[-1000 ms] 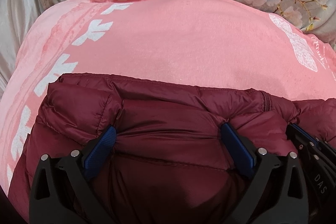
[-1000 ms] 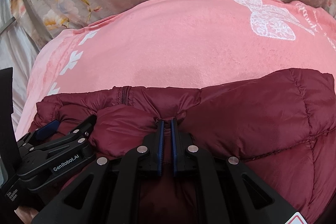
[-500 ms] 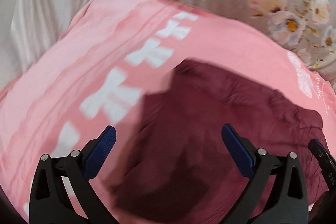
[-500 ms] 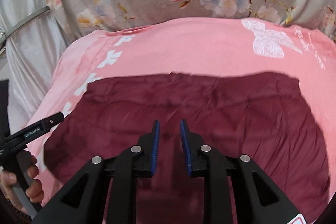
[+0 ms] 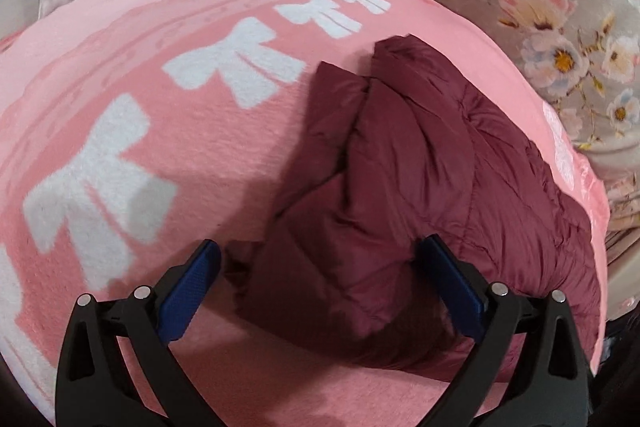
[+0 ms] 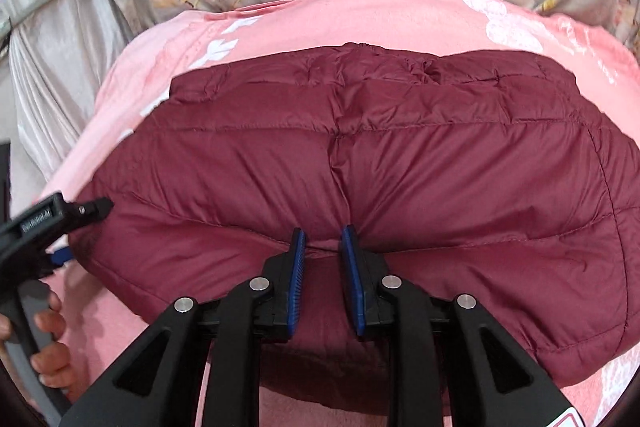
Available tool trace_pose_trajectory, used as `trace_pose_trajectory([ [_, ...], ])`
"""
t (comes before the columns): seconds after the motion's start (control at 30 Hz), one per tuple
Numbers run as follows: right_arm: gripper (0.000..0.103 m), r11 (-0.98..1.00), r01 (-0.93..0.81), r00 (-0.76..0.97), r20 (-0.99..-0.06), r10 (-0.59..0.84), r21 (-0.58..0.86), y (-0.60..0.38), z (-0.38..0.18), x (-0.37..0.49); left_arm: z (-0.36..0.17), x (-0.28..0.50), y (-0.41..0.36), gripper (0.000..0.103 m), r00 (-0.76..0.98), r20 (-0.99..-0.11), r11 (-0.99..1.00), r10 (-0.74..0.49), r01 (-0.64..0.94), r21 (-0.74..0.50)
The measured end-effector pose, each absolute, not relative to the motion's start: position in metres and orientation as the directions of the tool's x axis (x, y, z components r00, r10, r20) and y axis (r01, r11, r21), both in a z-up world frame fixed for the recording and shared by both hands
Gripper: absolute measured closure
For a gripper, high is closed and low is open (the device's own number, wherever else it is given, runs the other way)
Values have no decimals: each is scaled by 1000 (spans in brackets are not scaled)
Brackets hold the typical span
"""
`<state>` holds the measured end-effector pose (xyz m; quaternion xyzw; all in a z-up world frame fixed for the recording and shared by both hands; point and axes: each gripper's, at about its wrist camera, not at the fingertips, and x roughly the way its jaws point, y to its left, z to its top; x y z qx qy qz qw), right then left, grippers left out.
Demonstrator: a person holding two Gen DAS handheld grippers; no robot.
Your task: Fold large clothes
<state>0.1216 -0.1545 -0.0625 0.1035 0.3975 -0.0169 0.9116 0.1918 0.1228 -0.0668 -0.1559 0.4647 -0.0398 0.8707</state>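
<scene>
From the right wrist alone, a hand (image 6: 44, 343) shows; both tongs (image 5: 320, 263) (image 6: 322, 243) gape above the jacket (image 6: 360, 163), gripping nothing.

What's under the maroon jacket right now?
The maroon puffer jacket lies folded on the pink blanket, which shows all around it. Whatever lies between its folded layers is covered.

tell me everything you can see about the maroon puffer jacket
The maroon puffer jacket is quilted, with slightly shiny, nylon-looking fabric stitched into puffy panels. It lies folded into a compact bundle on the pink blanket, layers stacked along one edge. Neither gripper clamps it; the right gripper hovers at its near edge.
</scene>
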Motion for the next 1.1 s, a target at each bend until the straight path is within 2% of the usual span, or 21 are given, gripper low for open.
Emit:
trace_pose_trajectory([
  [0.2, 82, 985, 117, 688, -725, 10, 125, -150, -67, 123, -70, 193, 97, 5, 587, -799, 976, -131, -68, -209],
  [0.33, 82, 985, 118, 688, -726, 10, 125, -150, -67, 123, -69, 192, 97, 7, 588, -799, 974, -125, -80, -212],
  [0.4, 82, 985, 117, 689, -725, 12, 128, -150, -67, 124, -64, 191, 96, 28, 585, -796, 971, -156, -60, -233],
  [0.43, 82, 985, 118, 688, -725, 10, 125, -149, -67, 124, -61, 190, 94, 45, 580, -793, 967, -187, -34, -252],
  [0.47, 82, 985, 119, 688, -726, 8, 123, -149, -66, 123, -56, 189, 90, 56, 576, -792, 966, -202, -15, -258],
  [0.5, 82, 986, 119, 688, -725, 6, 121, -148, -67, 124, -46, 186, 84, 62, 590, -785, 972, -187, -2, -233],
  [0.53, 82, 986, 119, 688, -726, 5, 120, -148, -67, 124, -36, 182, 78, 75, 609, -773, 977, -180, 21, -212],
  [0.57, 82, 985, 119, 688, -725, 7, 122, -148, -66, 123, -21, 177, 71, 78, 631, -753, 979, -186, 53, -198],
  [0.73, 88, 967, 131, 716, -696, 59, 217, -155, -47, 91, 35, 157, 50, 83, 699, -673, 971, -241, 164, -177],
  [0.93, 93, 930, 136, 677, -718, 163, 340, -171, -48, 64, 75, 134, 30, 84, 713, -611, 939, -344, 251, -236],
  [1.1, 93, 941, 107, 675, -718, 168, 321, -159, -63, 76, 102, 113, -22, 84, 700, -585, 909, -408, 367, -195],
])
